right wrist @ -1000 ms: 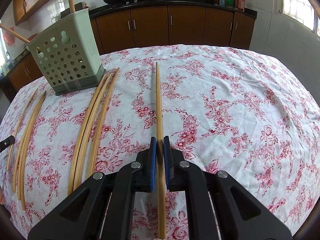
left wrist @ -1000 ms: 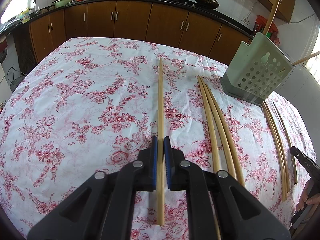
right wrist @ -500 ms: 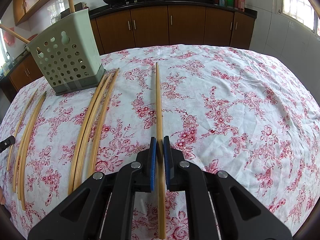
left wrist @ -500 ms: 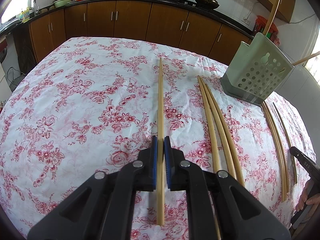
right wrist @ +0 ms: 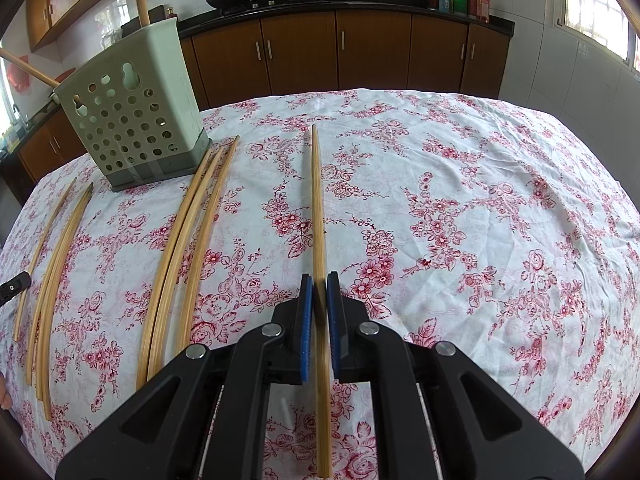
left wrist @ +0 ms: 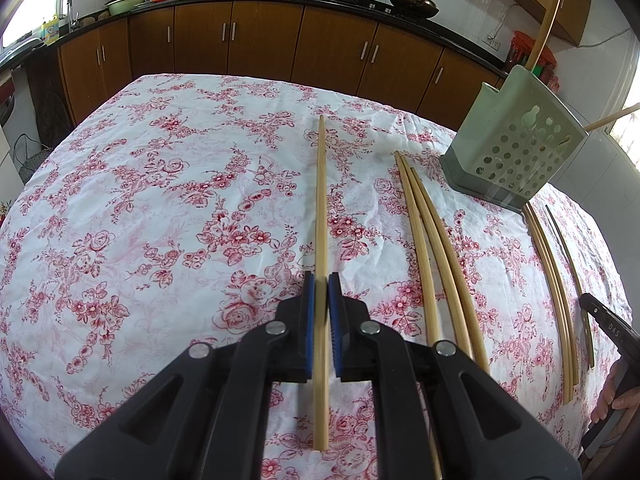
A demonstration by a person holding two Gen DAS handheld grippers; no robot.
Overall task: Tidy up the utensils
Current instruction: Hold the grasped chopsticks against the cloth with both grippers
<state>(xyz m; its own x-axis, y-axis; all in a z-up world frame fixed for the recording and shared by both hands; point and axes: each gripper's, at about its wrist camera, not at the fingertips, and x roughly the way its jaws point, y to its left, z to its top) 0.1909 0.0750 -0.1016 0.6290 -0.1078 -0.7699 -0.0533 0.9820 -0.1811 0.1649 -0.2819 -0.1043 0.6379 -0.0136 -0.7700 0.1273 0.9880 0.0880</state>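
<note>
Between the blue pads of the left tool (left wrist: pixel 321 280) a single bamboo chopstick (left wrist: pixel 321 200) is being pinched, its length running straight ahead over the flowered cloth of the table (left wrist: pixel 160 208) and its near end sticking back under the tool. Just to the right of that tool three loose chopsticks (left wrist: pixel 436 248) are lying side by side on the cloth, and ahead to the right a pale green perforated holder (left wrist: pixel 516 152) is standing with two sticks already leaning out of its top. Beyond the holder, farther right, a few more chopsticks (left wrist: pixel 554 280) are lying near the cloth's edge, close to a hand gripping a black handle. The right tool (right wrist: pixel 319 280) is likewise clamping its pads on a second chopstick (right wrist: pixel 316 200), which is pointing straight ahead from the pads. To the left of this tool the bundle of three (right wrist: pixel 188 240) is lying, the green holder (right wrist: pixel 132 120) is standing ahead to the left, and the thinner group (right wrist: pixel 56 264) is lying at the far left.
</note>
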